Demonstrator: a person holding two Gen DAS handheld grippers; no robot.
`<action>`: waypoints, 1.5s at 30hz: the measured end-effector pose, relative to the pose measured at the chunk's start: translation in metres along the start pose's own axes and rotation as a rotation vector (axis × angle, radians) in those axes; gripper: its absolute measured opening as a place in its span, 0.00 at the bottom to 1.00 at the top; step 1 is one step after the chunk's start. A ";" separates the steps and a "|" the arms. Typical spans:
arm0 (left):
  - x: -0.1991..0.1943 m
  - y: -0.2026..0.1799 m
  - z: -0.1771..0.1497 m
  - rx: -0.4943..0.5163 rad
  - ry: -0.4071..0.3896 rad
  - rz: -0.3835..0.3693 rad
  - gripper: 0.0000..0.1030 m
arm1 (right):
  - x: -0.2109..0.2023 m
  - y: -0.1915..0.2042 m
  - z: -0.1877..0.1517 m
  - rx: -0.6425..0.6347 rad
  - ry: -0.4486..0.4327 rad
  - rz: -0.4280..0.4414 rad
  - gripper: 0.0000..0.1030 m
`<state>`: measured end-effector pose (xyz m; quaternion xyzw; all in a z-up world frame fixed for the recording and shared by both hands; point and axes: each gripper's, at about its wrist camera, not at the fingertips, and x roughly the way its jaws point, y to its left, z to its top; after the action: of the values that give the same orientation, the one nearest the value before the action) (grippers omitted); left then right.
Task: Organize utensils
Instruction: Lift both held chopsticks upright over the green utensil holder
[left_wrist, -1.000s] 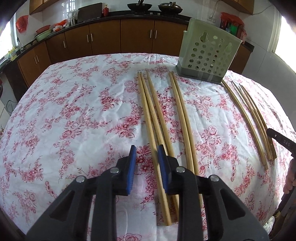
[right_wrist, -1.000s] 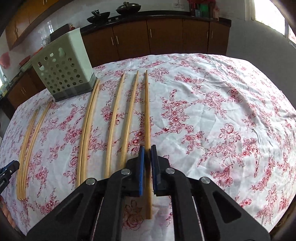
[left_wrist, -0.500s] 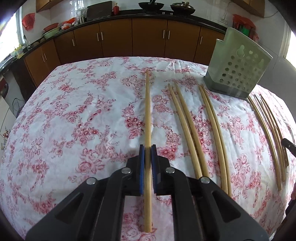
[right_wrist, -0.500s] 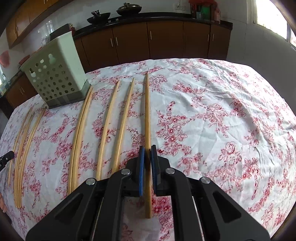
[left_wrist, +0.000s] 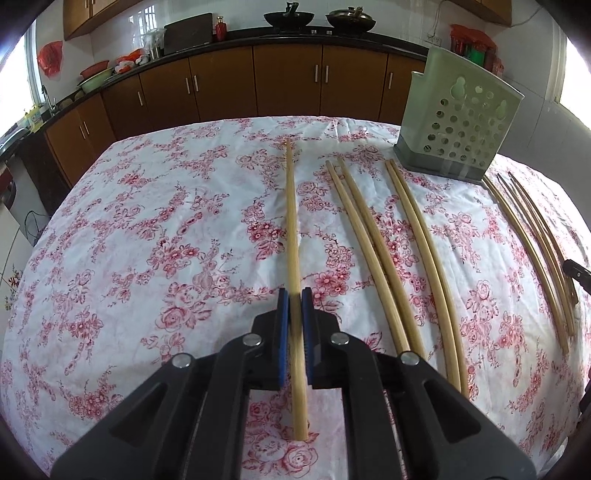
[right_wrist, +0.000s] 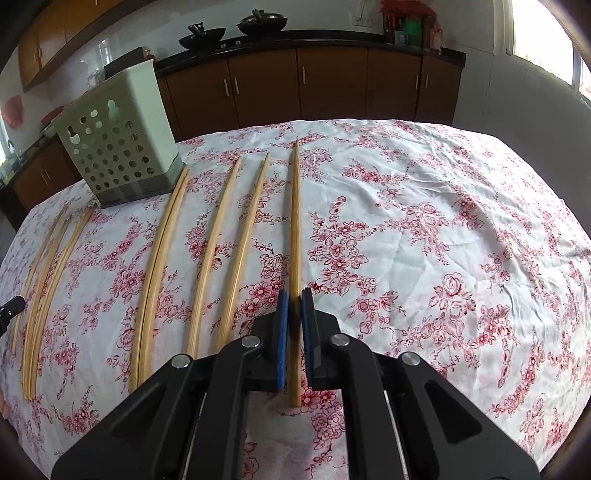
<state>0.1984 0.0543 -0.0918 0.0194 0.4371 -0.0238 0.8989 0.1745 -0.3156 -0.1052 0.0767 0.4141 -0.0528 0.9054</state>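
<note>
My left gripper (left_wrist: 294, 299) is shut on a bamboo chopstick (left_wrist: 291, 221) and holds it just above the flowered tablecloth, tip pointing away. My right gripper (right_wrist: 294, 299) is shut on another bamboo chopstick (right_wrist: 295, 221), also lifted and pointing away. Several more chopsticks (left_wrist: 369, 240) lie in pairs on the cloth to the right in the left wrist view; in the right wrist view they (right_wrist: 207, 251) lie to the left. A pale green perforated utensil holder (left_wrist: 456, 118) stands at the far side; it also shows in the right wrist view (right_wrist: 118, 140).
The table (right_wrist: 443, 221) is covered with a white cloth with red flowers. Brown kitchen cabinets (left_wrist: 258, 85) run behind it, with woks on the counter. The tip of another black gripper (left_wrist: 576, 271) shows at the right edge of the left wrist view.
My left gripper went from open over the chopsticks to shut on one, and lifted it off to the left of the others. My right gripper stayed shut and raised its chopstick slightly.
</note>
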 end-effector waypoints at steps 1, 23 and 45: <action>0.000 0.001 -0.001 -0.001 0.000 -0.001 0.09 | 0.000 -0.001 0.001 0.002 -0.005 0.003 0.08; -0.126 0.023 0.085 -0.066 -0.402 0.023 0.08 | -0.114 -0.004 0.073 -0.034 -0.425 -0.020 0.08; -0.188 -0.073 0.196 -0.002 -0.631 -0.244 0.08 | -0.170 0.081 0.184 0.019 -0.808 0.244 0.07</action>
<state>0.2317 -0.0244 0.1763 -0.0420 0.1363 -0.1355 0.9805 0.2134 -0.2646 0.1499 0.1065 0.0134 0.0251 0.9939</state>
